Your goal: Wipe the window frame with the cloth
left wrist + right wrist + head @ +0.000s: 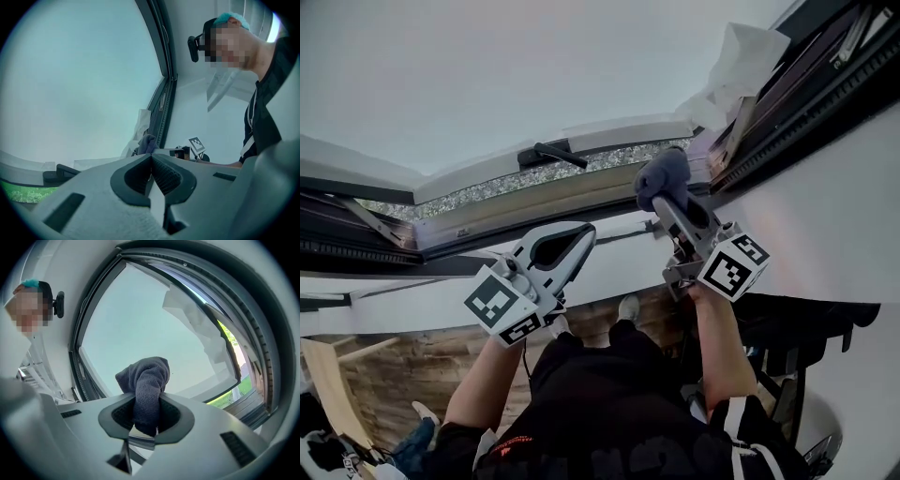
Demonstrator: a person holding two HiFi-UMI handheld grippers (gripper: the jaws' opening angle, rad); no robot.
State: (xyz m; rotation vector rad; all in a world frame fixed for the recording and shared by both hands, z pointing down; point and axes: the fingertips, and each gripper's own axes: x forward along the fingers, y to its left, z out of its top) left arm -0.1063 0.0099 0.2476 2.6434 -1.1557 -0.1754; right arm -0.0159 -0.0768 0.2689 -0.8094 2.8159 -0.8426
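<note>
Right gripper [146, 417] is clamping the bunched cloth [149, 378] right by the window frame's [511, 211] right end, the frame running crosswise, while left gripper [151, 174] is hanging closed, empty.

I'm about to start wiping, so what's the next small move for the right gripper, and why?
Probably press the right gripper forward until the cloth meets the window frame. The jaws grip the cloth, which sits near the frame; contact is unclear.

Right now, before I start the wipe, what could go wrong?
The cloth is bunched into a narrow wad in the right tool, so the tool itself may scrape the window frame. It could also snag the black handle or the loose white sheet.
</note>
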